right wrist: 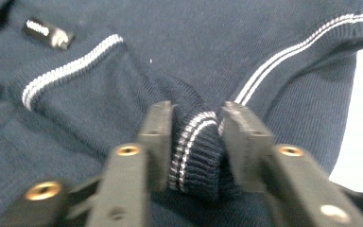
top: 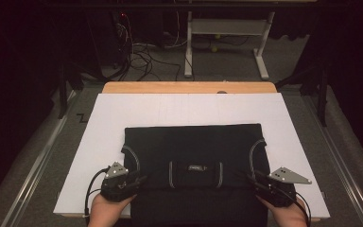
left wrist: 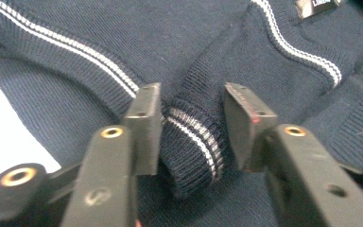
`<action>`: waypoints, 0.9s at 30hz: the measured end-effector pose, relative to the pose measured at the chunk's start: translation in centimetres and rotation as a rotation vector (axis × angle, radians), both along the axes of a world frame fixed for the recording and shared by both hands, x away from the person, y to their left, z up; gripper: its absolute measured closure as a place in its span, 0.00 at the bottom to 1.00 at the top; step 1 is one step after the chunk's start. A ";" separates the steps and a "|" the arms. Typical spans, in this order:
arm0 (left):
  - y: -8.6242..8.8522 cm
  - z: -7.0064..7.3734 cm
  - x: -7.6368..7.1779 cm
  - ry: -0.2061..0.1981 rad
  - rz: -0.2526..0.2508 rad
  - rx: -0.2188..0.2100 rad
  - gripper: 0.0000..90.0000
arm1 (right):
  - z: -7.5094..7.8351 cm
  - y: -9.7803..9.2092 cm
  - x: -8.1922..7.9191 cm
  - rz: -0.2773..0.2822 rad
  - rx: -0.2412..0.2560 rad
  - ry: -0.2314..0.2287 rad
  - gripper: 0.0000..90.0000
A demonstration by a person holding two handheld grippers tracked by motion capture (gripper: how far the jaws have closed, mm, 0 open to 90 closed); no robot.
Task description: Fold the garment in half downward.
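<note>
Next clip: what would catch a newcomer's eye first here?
A dark navy sweater with white stripes lies folded on the white board. At its near edge, the left gripper and right gripper each straddle a striped ribbed cuff.

The sweater (left wrist: pixel 208 42) is ribbed matt knit; the table (top: pixel 189 87) edge looks like wood.

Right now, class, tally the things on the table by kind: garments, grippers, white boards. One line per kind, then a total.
Sweater, dark navy with white stripes: 1
Grippers, left gripper and right gripper, each at a striped cuff: 2
White board under the sweater: 1
Total: 4
</note>
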State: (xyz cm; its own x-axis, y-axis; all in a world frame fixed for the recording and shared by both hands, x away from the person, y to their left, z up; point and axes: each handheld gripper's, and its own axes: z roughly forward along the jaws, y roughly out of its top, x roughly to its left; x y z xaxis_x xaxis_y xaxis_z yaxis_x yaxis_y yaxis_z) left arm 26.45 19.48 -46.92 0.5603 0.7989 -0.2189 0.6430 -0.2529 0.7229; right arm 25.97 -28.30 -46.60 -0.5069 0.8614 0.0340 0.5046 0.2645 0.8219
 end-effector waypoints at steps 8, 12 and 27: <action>-1.5 3.2 1.7 -0.039 -0.028 -0.014 0.47 | 2.9 1.5 1.2 0.041 0.004 -0.057 0.51; -4.0 4.3 3.3 -0.041 -0.058 0.006 0.47 | 3.7 3.7 2.7 0.081 -0.011 -0.047 0.53; -10.2 1.4 7.4 0.127 -0.100 0.075 0.51 | 1.2 9.4 7.0 0.134 -0.069 0.154 0.62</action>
State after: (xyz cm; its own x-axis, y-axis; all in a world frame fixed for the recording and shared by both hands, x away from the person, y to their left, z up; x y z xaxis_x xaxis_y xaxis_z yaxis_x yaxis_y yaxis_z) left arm 33.88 9.29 -45.48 0.6091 0.7576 -0.2347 0.6972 -0.3704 0.6138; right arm 33.01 -18.86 -45.37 -0.6101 0.7898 0.0632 0.5793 0.3902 0.7157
